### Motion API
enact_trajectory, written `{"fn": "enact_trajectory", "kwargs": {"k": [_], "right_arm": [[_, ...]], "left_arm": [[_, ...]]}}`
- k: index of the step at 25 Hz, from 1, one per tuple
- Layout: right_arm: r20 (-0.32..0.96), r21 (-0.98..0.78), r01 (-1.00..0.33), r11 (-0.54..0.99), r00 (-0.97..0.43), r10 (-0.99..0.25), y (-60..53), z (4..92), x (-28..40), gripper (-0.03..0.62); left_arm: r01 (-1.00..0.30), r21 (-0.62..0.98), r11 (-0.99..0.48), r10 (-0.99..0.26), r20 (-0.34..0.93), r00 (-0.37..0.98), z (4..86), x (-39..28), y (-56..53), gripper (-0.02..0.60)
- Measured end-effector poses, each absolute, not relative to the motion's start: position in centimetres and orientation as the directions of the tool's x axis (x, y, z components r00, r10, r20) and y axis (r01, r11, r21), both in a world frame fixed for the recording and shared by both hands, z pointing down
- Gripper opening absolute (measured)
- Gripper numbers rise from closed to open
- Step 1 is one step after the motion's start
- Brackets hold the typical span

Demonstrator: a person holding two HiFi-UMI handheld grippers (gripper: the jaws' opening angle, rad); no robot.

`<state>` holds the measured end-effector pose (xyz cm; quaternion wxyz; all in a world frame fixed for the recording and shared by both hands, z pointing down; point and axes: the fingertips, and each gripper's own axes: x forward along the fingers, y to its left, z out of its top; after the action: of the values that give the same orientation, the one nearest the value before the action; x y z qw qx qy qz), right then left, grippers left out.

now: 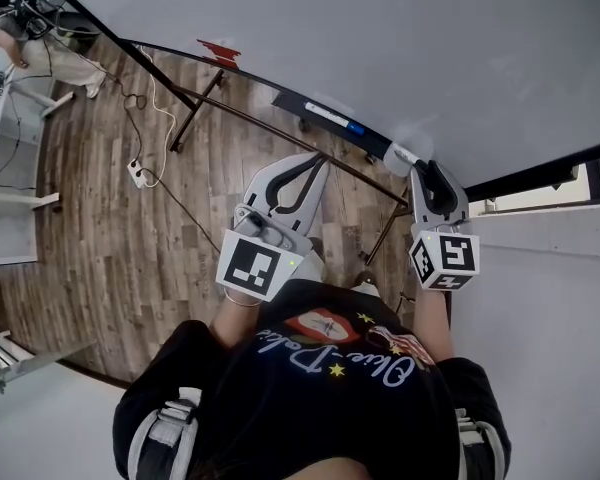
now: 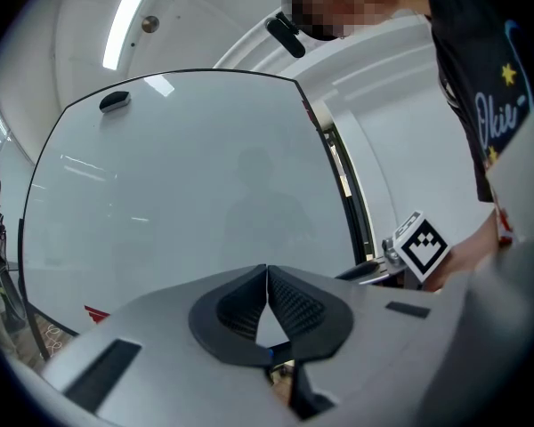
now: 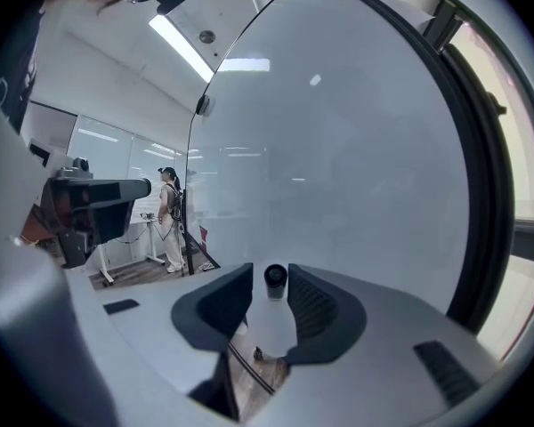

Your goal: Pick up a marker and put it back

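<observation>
The whiteboard's dark tray [image 1: 290,103] holds a white marker [image 1: 336,119] with a blue cap, lying lengthwise.

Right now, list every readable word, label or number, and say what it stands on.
"Oliv": script on the person's black shirt; the rest is unreadable.
Left cube, right cube: square patterns, no letters.
Whiteboard: no writing.
Ledge marker: print too small.

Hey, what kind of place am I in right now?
Likely an office or lab workroom: a big whiteboard on a stand with a marker tray, a wood-plank floor with a power strip and loose cables, and another person standing in the background.
</observation>
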<state>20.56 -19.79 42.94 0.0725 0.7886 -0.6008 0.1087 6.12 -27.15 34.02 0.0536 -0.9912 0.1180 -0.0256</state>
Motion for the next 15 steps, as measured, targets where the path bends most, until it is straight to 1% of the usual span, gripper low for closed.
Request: {"fn": "enact_trajectory", "kwargs": {"k": [3,6,15], "right_arm": [[0.265,-0.010,-0.959,-0.283,0.270,-0.926,-20.0,43.3,20.9,0.109],[0.268,-0.013,-0.959,-0.284,0.270,-0.925,-20.2,43.5,21.0,0.075],[0.261,0.045,-0.967,-0.252,0.255,-0.931,-21.1,42.5,20.5,0.072]], "left_arm": [[-0.234,-0.110,-0.966,-0.239,0.034,0.970,34.0,5.9,-27.5,0.003],[-0.241,-0.107,-0.964,-0.247,0.038,0.968,34.1,5.5,-27.9,0.005],[-0.266,-0.107,-0.958,-0.269,0.013,0.963,33.5,4.9,-28.6,0.003]]}}
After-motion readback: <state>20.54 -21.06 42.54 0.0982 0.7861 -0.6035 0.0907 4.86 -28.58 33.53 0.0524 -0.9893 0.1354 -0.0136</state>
